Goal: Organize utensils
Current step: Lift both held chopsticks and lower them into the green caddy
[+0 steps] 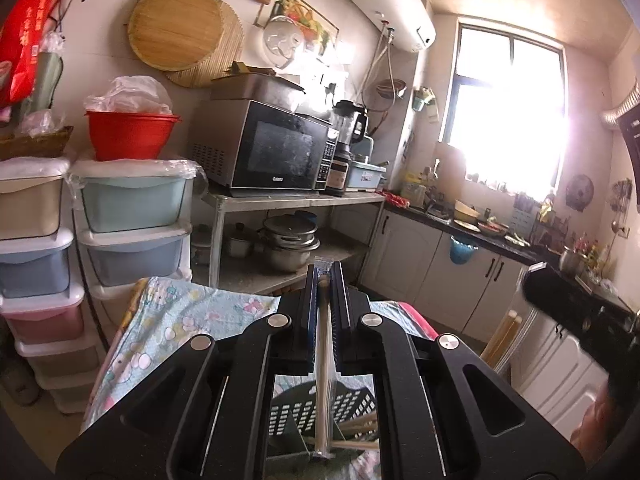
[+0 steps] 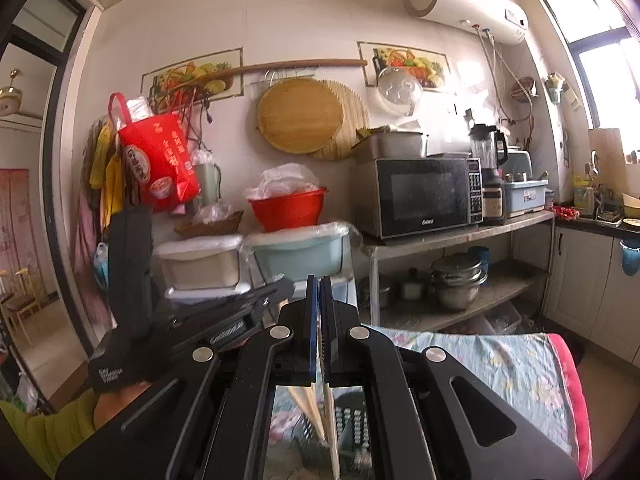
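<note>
A plastic-wrapped pair of chopsticks (image 1: pixel 323 360) sat pinched in the closed left gripper (image 1: pixel 324 280), raised above a dark slotted basket (image 1: pixel 320 408) on the flowered cloth (image 1: pixel 180 312). The right gripper (image 2: pixel 319 292) was clamped shut on another thin chopstick (image 2: pixel 329 420) over the same basket. The slick wrapper could have let the pair slide out, and such thin sticks could have twisted or missed the basket on release.
</note>
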Motion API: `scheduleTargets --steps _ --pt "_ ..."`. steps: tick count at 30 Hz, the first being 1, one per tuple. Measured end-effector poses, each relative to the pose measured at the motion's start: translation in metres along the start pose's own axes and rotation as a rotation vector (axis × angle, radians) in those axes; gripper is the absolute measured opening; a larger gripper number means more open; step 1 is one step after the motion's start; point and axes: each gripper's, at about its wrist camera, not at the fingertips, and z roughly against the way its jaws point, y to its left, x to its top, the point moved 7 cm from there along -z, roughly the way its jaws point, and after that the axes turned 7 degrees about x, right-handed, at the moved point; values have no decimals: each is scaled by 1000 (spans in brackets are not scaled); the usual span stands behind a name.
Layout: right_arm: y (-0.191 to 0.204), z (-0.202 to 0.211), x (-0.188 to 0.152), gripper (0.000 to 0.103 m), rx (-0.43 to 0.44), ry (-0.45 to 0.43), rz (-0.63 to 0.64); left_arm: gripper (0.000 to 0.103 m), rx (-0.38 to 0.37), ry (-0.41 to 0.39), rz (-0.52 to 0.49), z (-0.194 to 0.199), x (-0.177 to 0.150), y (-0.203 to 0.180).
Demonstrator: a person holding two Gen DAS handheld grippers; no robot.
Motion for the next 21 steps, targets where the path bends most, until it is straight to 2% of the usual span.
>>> scheduleTargets --steps 11,21 --pt "-43 -13 25 2 -69 -65 -40 3 9 -2 42 -29 -2 2" --pt "-87 -35 5 2 -126 -35 -102 3 38 21 2 -60 -24 -5"
